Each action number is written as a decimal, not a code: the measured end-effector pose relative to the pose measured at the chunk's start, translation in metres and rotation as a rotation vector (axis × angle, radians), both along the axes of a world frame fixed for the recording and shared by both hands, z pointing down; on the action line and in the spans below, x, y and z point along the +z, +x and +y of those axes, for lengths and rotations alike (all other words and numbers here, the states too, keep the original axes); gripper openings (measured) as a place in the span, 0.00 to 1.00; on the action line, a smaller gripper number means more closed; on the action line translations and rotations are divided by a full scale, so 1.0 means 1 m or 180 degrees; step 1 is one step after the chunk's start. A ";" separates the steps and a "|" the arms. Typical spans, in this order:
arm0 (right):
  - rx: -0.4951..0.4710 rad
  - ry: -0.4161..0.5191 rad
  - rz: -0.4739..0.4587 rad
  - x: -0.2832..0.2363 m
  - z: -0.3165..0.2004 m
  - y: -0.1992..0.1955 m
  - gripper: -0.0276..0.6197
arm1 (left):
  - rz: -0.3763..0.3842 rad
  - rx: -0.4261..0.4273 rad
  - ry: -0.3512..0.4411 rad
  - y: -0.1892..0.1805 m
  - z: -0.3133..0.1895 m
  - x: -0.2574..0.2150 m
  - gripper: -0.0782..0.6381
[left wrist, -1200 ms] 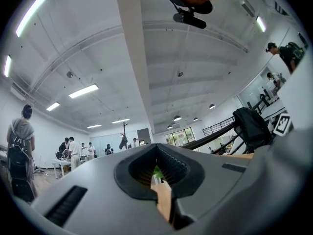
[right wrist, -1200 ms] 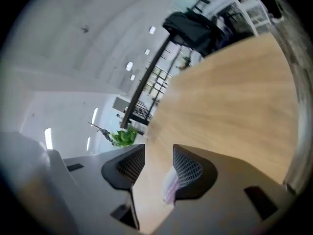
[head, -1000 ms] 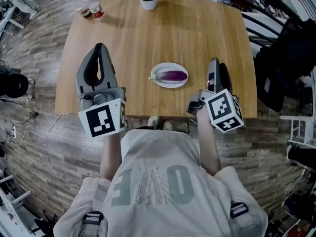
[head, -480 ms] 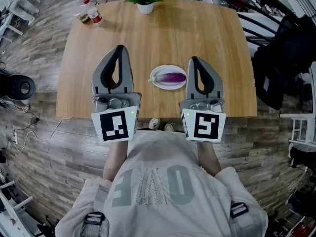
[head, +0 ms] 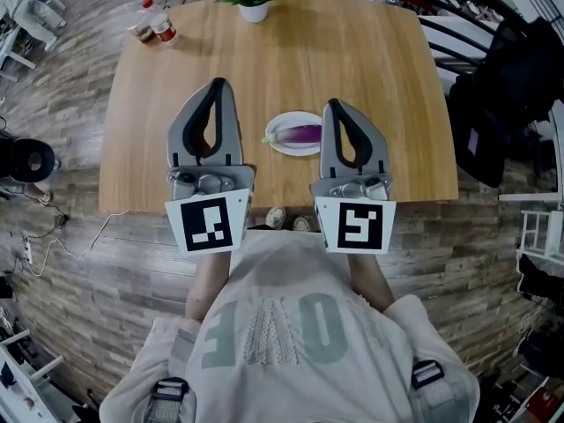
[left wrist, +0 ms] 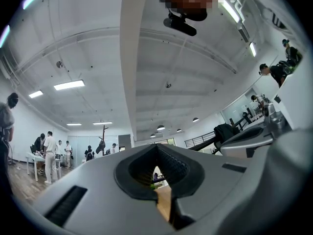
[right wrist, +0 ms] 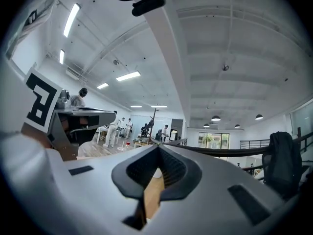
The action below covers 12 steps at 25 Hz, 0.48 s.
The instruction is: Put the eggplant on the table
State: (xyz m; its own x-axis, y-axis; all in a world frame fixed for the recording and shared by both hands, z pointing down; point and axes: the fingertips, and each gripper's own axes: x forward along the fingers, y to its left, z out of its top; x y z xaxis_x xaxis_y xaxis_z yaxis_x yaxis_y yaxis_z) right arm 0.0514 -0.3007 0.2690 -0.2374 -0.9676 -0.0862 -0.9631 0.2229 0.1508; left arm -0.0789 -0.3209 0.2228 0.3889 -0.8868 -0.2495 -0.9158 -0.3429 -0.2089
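Note:
A purple eggplant (head: 302, 134) lies on a small white plate (head: 275, 144) near the front middle of the wooden table (head: 352, 51). My left gripper (head: 217, 85) hovers over the table just left of the plate, and its jaws meet at the tips with nothing in them. My right gripper (head: 332, 104) is held just right of the plate, shut and empty too. Both point away from me, about level. In the left gripper view the left gripper (left wrist: 156, 146) shows closed tips. The right gripper (right wrist: 157, 147) looks the same in the right gripper view. Neither gripper view shows the eggplant.
A potted plant (head: 253, 7) stands at the table's far edge, and two small bottles (head: 154, 26) sit at its far left corner. Dark bags and furniture (head: 502, 86) crowd the floor to the right. Cables lie on the floor at the left.
My right gripper rolled upright, closed its jaws and moved left, up beside the plate. My left gripper moved right and forward toward the plate. The eggplant and plate stayed put.

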 end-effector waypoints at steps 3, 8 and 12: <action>0.0023 0.0009 0.0007 -0.001 0.001 0.002 0.07 | 0.0004 0.0029 -0.0014 0.002 0.000 0.001 0.12; 0.0068 0.0001 0.0003 0.000 0.001 0.008 0.07 | -0.0002 0.0062 -0.0014 0.007 -0.001 0.001 0.12; 0.0067 -0.0042 0.0002 0.004 0.002 0.009 0.07 | -0.0003 0.0087 -0.0009 0.009 -0.001 0.000 0.12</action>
